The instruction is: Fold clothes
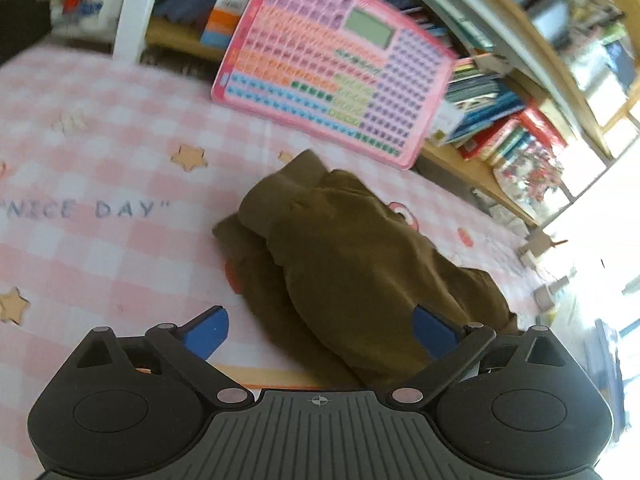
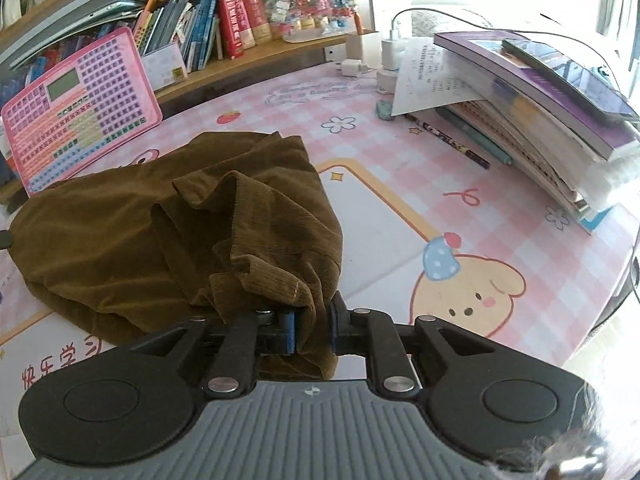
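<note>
- Two grippers, one garment, catalogued near to far.
- Right gripper: clenched on a bunched, hemmed edge of the brown corduroy garment, cloth pinched between the blue pads at 6 o'clock of the right wrist view. Judged purpose: a hem is held so that part can be carried across the rest as a fold.
- Left gripper: released, jaws spread wide, nothing between them; it hovers over the garment's near end, which runs from 6 toward 12 o'clock in the left wrist view. Judged purpose: poised to pin or take a second edge.
- Garment: lies on the pink checked table mat, partly doubled over itself, creased and lumpy; fold not neat, stage unclear.
- Pink toy keyboard tablet: propped at 10 o'clock, leaning against the bookshelf, just beyond the garment.
- Stack of books, 2 o'clock: phone on top, a printed sheet tucked in.
- Bookshelf, 12 o'clock: holds upright books, red and blue spines; further contents too blurred to list.
</note>
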